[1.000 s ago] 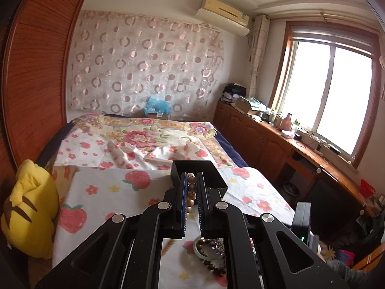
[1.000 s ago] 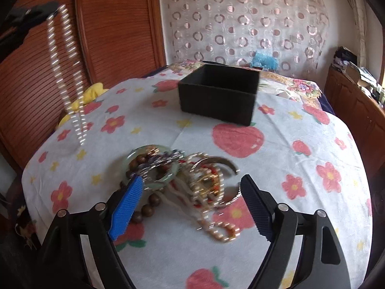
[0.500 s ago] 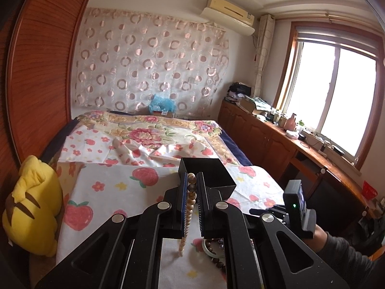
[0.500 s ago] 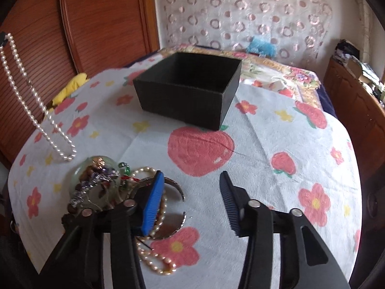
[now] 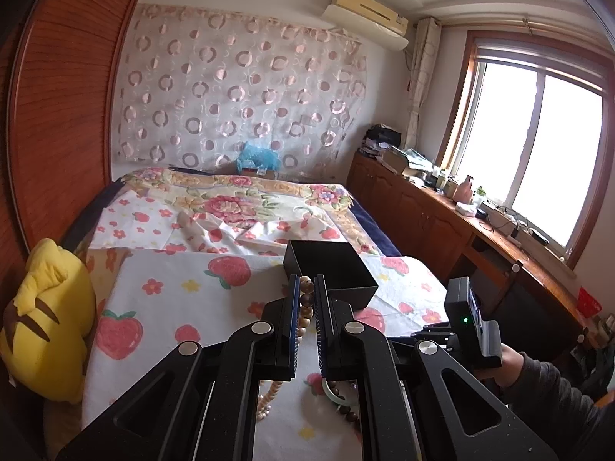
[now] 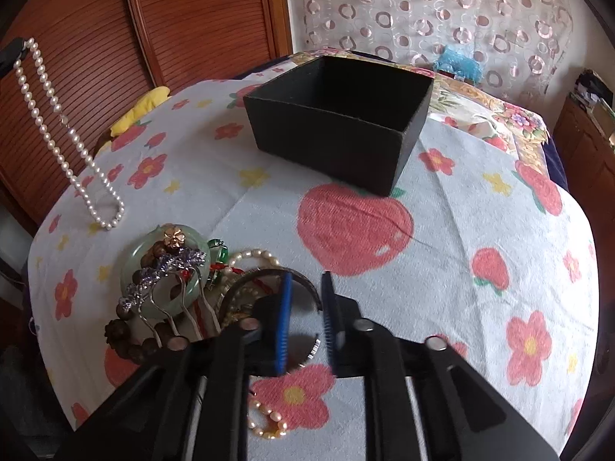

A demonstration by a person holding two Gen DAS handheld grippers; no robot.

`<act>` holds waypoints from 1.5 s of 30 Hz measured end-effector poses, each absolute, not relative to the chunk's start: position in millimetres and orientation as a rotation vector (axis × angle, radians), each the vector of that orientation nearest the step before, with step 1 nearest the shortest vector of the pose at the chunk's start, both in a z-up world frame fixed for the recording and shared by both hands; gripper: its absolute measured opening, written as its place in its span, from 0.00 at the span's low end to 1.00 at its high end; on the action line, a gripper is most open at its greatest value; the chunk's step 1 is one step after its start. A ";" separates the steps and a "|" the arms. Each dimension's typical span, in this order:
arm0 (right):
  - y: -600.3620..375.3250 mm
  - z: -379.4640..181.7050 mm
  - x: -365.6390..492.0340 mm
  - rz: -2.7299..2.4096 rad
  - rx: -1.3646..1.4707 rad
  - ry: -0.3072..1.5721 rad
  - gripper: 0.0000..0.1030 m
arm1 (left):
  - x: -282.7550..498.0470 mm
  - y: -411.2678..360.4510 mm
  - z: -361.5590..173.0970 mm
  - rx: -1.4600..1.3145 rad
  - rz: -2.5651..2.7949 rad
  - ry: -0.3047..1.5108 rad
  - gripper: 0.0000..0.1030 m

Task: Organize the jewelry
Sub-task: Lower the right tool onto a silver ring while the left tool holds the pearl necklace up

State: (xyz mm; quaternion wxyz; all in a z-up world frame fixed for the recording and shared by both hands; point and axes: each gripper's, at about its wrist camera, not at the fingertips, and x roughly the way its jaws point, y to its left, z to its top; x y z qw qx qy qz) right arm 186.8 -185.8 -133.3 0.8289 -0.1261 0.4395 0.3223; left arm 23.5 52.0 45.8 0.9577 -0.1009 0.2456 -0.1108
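In the left wrist view a yellow plush toy [image 5: 46, 319] lies at the left edge, against the strawberry-print cloth [image 5: 173, 307]. At the lower middle the left gripper [image 5: 306, 284] has its jaws pressed almost together, pinching a pearl necklace [image 5: 306, 301]. The strand runs down between the pads and hangs out beneath them. Just beyond the jaw tips, slightly right, the open black box [image 5: 334, 269] stands on the cloth. Under the gripper's frame, part of the jewelry pile [image 5: 338, 393] shows on the cloth. At the lower right a person's hand [image 5: 507, 361], in a grey sleeve, holds the right gripper [image 5: 465, 319], seen here from behind with a green light lit.

In the right wrist view the pearl necklace [image 6: 57, 126] dangles from the upper left corner. Its lower loop is down at the cloth [image 6: 480, 307], though contact cannot be told. To the right of that loop, at lower left, the jewelry pile [image 6: 180, 288] holds a pale green jade bangle [image 6: 134, 269], a silver hair comb [image 6: 169, 269] with purple stones lying across it, and brown wooden beads [image 6: 127, 342]. A pinkish pearl bracelet [image 6: 265, 418] lies nearer the bottom edge.

At lower middle the right gripper [image 6: 305, 288] has just been closing its jaws. Only a narrow gap is left. The rim of a metal bangle [image 6: 265, 273] at the pile's right edge runs between them, but whether the pads press on it cannot be told. The black box [image 6: 338, 115] stands above centre, well apart from the pile, and no jewelry shows in the part of its inside that is visible.
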 end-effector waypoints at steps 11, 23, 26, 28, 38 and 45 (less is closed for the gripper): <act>-212.5 -117.1 188.3 0.600 -0.251 0.866 0.04 | 25.9 43.6 46.0 -0.193 -0.235 0.504 0.06; -214.8 -87.5 183.5 0.566 -0.273 0.790 0.04 | 31.9 37.3 51.9 -0.178 -0.238 0.501 0.06; -217.8 -97.0 187.4 0.516 -0.296 0.814 0.04 | 31.8 37.0 51.9 -0.177 -0.238 0.501 0.06; -223.9 -106.2 193.0 0.468 -0.293 0.838 0.04 | 31.7 36.9 51.9 -0.178 -0.237 0.501 0.06; -238.9 -122.9 188.2 0.407 -0.253 0.878 0.05 | 34.0 34.8 49.7 -0.179 -0.237 0.506 0.06; -240.6 -119.2 155.1 0.435 -0.213 0.845 0.25 | 34.0 35.4 48.6 -0.179 -0.239 0.507 0.06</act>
